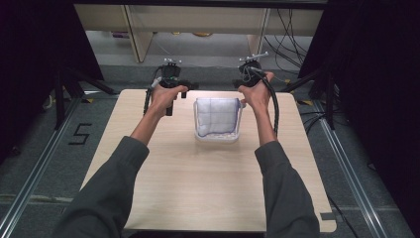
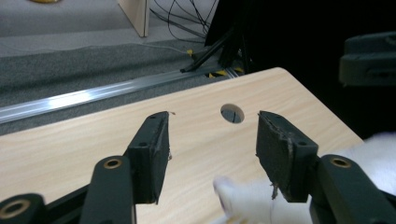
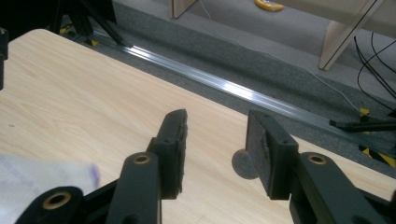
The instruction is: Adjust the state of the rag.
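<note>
A white folded cloth (image 1: 217, 120) with a faint grid pattern lies flat on the pale wooden tabletop (image 1: 163, 188), a little far of centre and slightly right of the middle; its near edge shows a doubled fold, so it reads as already folded over into a compact square; the left claw (image 1: 190, 86) hangs just beyond the cloth's far left corner and the right claw (image 1: 236, 83) just beyond its far right corner, both clear of the fabric; in the left gripper view the jaws stand parted with bare wood and a round hole (image 2: 232, 113) between them, a white corner of cloth lying low by the right-hand jaw but not pinched; in the right gripper view the jaws are likewise released, nothing between them, a pale blur of cloth at the lower left; the step in hand looks like the letting-go after a fold, with both far corners just laid down; the next move, by my reckoning, calls for either drawing both hands back off the tabletop or, if another fold is wanted, bringing each claw down onto one side edge and clenching there before carrying it across.
</note>
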